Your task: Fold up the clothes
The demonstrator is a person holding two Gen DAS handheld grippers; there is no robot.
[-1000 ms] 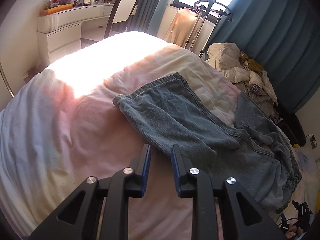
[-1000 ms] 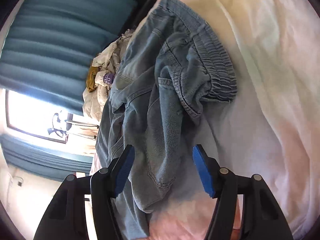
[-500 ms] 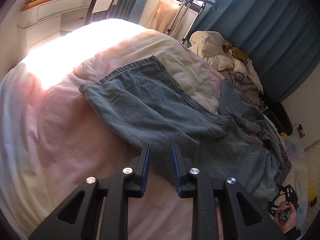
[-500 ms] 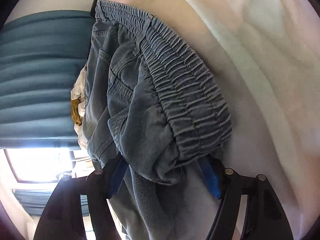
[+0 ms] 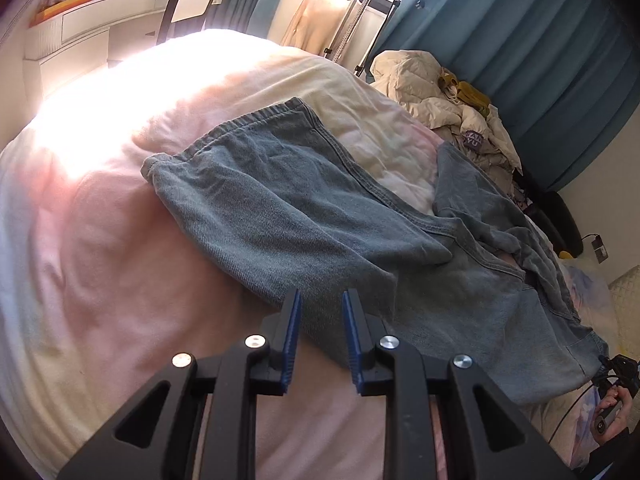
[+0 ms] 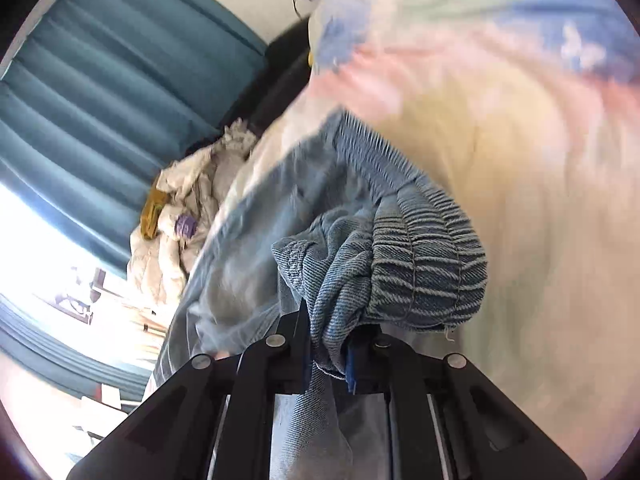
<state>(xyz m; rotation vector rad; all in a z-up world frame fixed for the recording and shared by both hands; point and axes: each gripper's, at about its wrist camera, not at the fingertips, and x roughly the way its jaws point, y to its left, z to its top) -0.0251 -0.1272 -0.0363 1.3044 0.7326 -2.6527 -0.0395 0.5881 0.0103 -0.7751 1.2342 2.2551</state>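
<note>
Left wrist view shows the denim pants (image 5: 304,216) spread on a pink and cream bed cover (image 5: 100,248), one leg reaching toward 11 o'clock, the rest bunched toward 3 o'clock. Teal curtains (image 5: 520,52) fill the wall at 1 o'clock, with a heap of pale bedding (image 5: 448,108) below them. The left gripper (image 5: 319,320) hangs over the near edge of the pants, its blue pads slightly parted, holding nothing. The right gripper (image 6: 328,356) is clamped on a fold beside the elastic waistband (image 6: 424,264). A garment rack (image 5: 380,8) stands at 12 o'clock.
</note>
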